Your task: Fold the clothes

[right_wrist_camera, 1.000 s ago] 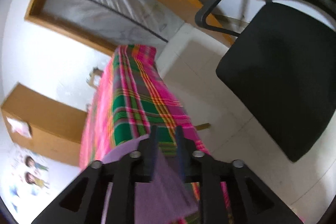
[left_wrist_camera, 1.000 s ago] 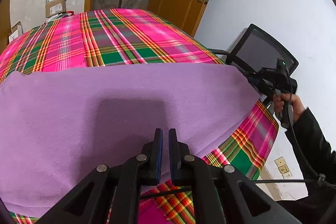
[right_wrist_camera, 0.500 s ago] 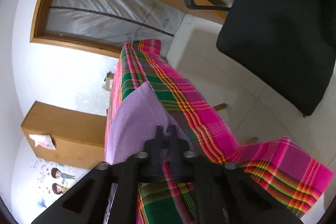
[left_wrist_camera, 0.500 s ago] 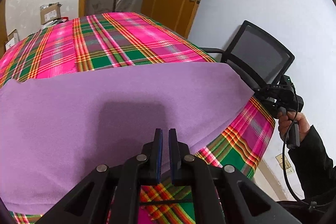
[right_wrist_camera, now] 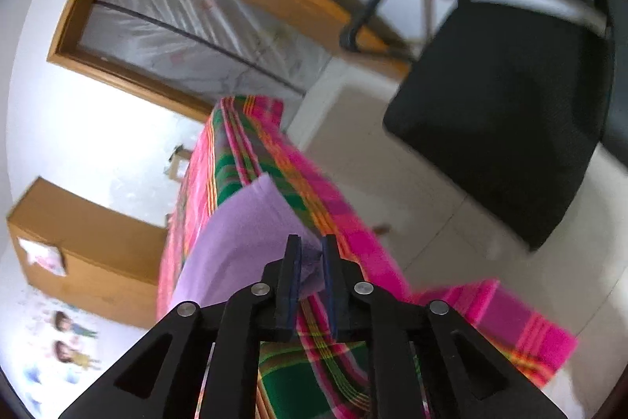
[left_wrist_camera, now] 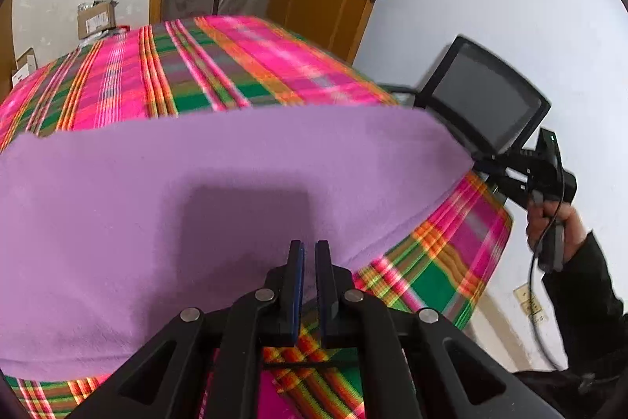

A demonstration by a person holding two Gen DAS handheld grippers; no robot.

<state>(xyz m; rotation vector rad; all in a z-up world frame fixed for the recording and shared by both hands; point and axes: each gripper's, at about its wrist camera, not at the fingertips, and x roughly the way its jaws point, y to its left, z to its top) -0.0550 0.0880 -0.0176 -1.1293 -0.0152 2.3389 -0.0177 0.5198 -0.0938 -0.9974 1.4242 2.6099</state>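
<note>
**Purple cloth gripped at two edges over the plaid-covered table**

The left gripper [left_wrist_camera: 308,254] pinches the near edge of the purple cloth [left_wrist_camera: 196,191], its fingers almost pressed together, just as a second ago. The cloth lies spread across the plaid table cover [left_wrist_camera: 219,65]. The right gripper [right_wrist_camera: 312,254], which a second ago stood wider with the cloth's corner between its fingers and then clamped tight, now has its jaws easing apart, a bunched cloth corner between them. A hand [left_wrist_camera: 549,226] holds that gripper beside the black chair [right_wrist_camera: 498,112].
</note>
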